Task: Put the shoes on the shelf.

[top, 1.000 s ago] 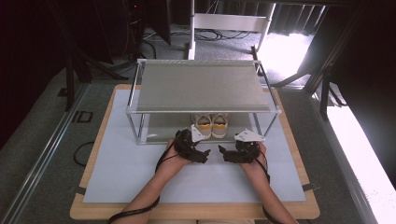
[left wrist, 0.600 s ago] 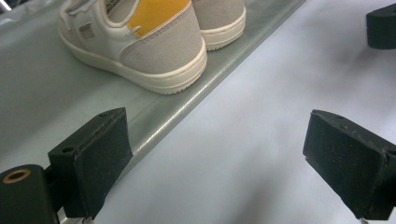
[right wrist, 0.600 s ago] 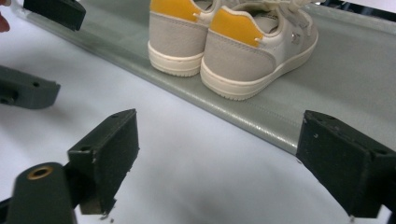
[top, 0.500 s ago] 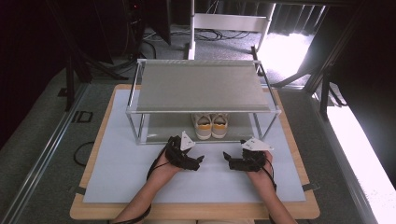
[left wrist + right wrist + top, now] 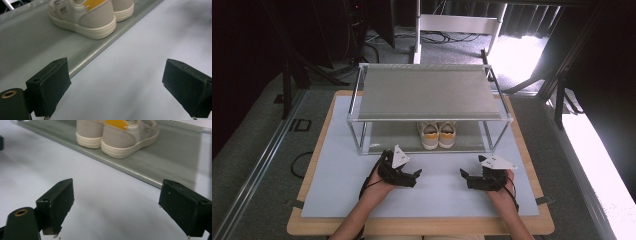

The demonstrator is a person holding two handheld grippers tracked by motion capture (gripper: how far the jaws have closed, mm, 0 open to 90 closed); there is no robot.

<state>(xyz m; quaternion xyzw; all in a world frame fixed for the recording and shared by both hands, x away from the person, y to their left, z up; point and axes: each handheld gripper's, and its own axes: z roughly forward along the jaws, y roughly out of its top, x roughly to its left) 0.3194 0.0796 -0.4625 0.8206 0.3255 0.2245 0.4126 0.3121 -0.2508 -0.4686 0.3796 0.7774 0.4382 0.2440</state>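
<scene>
A pair of cream shoes with yellow heel tabs [image 5: 438,135] stands side by side on the lower shelf of a metal rack [image 5: 427,92], heels toward me. The shoes [image 5: 85,15] fill the top of the left gripper view, and the same shoes [image 5: 117,133] sit at the top of the right gripper view. My left gripper [image 5: 414,177] rests on the white mat in front of the rack, open and empty. My right gripper [image 5: 464,177] lies to its right on the mat, also open and empty. Both sit a short way back from the shelf edge.
The rack has a grey top shelf and thin metal legs [image 5: 357,137] at its corners. The white mat [image 5: 337,185] covers a wooden board [image 5: 542,220]. Dark floor, cables and stands surround the table.
Both grippers have drawn back from the rack toward me and spread apart, the left one leftward and the right one rightward. The shoes stay on the lower shelf.
</scene>
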